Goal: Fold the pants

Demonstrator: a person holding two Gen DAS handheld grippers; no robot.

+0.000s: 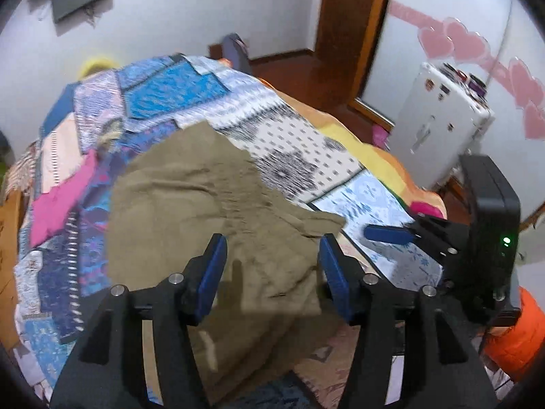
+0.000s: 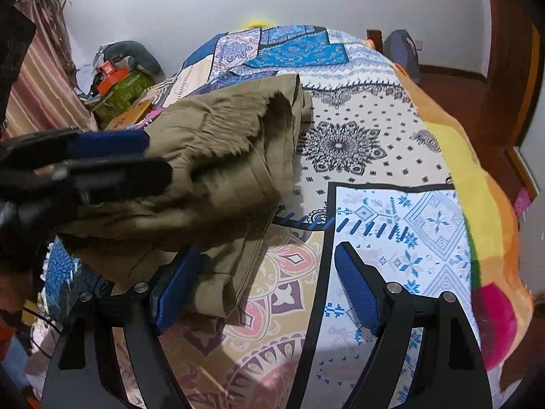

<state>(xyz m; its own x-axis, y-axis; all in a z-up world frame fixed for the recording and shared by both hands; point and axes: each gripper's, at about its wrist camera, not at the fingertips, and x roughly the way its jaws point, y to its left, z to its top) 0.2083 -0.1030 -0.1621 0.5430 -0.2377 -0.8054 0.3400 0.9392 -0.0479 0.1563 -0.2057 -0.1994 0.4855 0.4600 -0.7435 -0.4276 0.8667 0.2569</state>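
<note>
Olive-khaki pants (image 1: pixel 204 204) lie folded and bunched in layers on the patterned bedspread (image 1: pixel 299 143). My left gripper (image 1: pixel 272 242) is open just above the pants' near part, with cloth below its jaws. It shows from the side in the right wrist view (image 2: pixel 156 158), over the pants (image 2: pixel 221 156). My right gripper (image 2: pixel 267 255) is open; its left finger (image 2: pixel 177 283) lies at the pants' near edge, its right finger over bare bedspread (image 2: pixel 391 211). It shows in the left wrist view (image 1: pixel 388 233), beside the pants.
The bed's right edge drops to a wooden floor (image 2: pixel 453 81). A white appliance (image 1: pixel 439 126) stands by the wall on the right. Clutter and a curtain (image 2: pixel 41 78) sit left of the bed. A wooden door frame (image 1: pixel 354 17) stands at the back.
</note>
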